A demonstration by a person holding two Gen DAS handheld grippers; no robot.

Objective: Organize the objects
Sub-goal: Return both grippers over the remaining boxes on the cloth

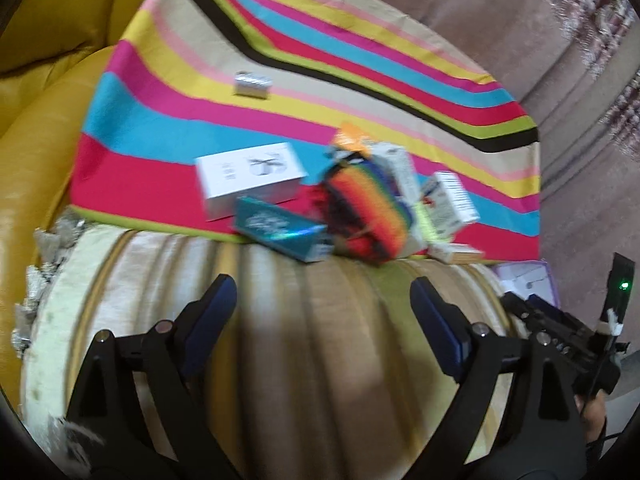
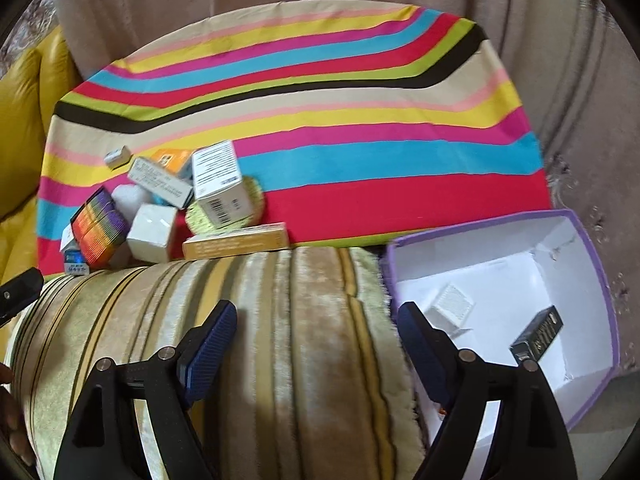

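Striped cloth (image 2: 320,128) fills upper frame, beige cushion (image 2: 280,340) below it. Purple-rimmed box (image 2: 600,280) lower right, white carton (image 2: 450,306) and black carton (image 2: 538,334) inside. Pile of small boxes (image 2: 180,204) mid-left on cloth. Left gripper (image 1: 322,304) and right gripper (image 2: 316,328) both spread wide, holding nothing.

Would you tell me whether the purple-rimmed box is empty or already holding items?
Not empty: the purple-rimmed box is open-topped and holds a small white box and a black box.
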